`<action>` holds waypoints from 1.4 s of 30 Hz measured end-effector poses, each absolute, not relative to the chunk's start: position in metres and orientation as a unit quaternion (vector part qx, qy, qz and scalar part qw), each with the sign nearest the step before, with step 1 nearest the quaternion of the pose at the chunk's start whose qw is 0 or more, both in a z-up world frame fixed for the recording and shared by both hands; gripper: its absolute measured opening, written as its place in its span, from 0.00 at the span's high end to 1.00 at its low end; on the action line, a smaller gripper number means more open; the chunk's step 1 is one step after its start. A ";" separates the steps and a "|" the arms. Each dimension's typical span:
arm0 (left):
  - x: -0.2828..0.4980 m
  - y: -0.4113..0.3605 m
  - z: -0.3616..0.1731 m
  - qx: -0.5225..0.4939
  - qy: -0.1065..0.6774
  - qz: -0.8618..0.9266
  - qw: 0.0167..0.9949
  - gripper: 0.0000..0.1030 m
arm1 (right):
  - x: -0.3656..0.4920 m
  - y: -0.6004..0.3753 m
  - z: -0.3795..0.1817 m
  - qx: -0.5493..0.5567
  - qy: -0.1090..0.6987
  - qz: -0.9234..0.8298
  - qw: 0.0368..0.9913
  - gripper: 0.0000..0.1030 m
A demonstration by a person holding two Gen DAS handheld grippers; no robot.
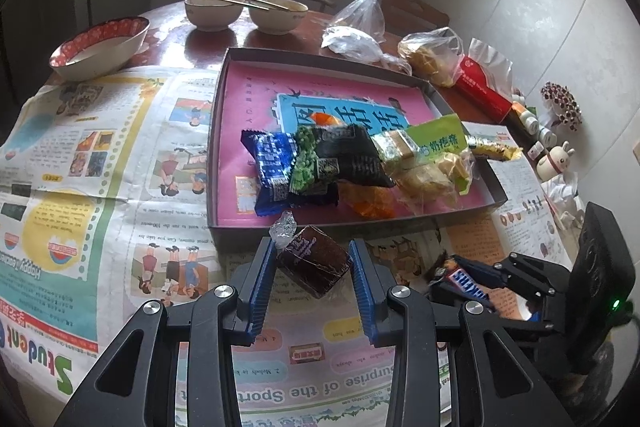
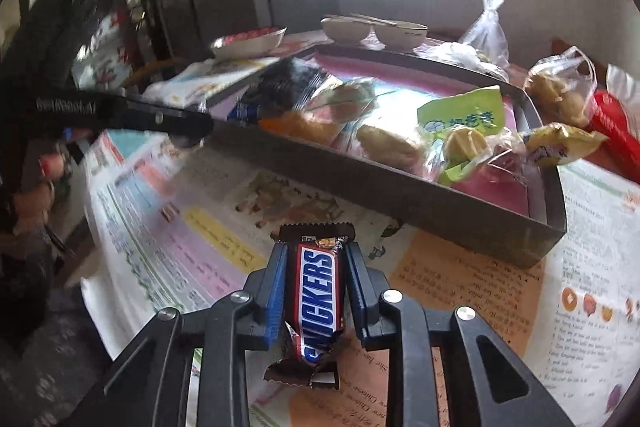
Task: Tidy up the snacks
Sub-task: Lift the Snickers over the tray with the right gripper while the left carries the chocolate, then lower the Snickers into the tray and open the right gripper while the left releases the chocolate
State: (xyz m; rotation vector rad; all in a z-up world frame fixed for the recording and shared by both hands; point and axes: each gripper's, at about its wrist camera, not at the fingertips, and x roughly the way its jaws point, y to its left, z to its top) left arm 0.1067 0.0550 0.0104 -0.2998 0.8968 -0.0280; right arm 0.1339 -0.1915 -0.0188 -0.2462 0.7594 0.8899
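My left gripper [image 1: 314, 257] is shut on a brown wrapped snack [image 1: 316, 267] and holds it just in front of the tray's near wall. The shallow dark tray [image 1: 212, 155] has a pink lining. It holds a blue packet [image 1: 272, 167], a black-and-green packet [image 1: 344, 155], a green-labelled bag of pastries [image 1: 436, 147] and more. In the right wrist view my right gripper [image 2: 316, 263] is shut on a Snickers bar [image 2: 318, 291], low over the newspaper and short of the tray [image 2: 400, 195]. The right gripper [image 1: 476, 283] also shows at lower right in the left wrist view.
Newspaper [image 1: 100, 167] covers the table's near side. A red-patterned bowl [image 1: 100, 45] and two pale bowls [image 1: 212, 13] with chopsticks stand at the back. Plastic bags [image 1: 360, 27], a red packet [image 1: 484, 87] and small figurines [image 1: 552, 155] crowd the right side by the wall.
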 end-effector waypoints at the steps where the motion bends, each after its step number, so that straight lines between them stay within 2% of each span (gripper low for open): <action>1: 0.107 0.056 0.012 -0.145 0.430 -0.012 0.891 0.63 | 0.136 -0.194 -0.014 -0.107 0.354 0.418 0.830 0.72; 16: 0.131 0.066 0.019 -0.141 0.415 0.009 0.899 0.63 | 0.183 -0.206 0.039 -0.037 0.314 0.358 0.879 0.72; 42: 0.161 0.070 0.011 -0.140 0.416 0.014 0.898 0.63 | 0.222 -0.175 0.026 -0.028 0.342 0.317 0.884 0.72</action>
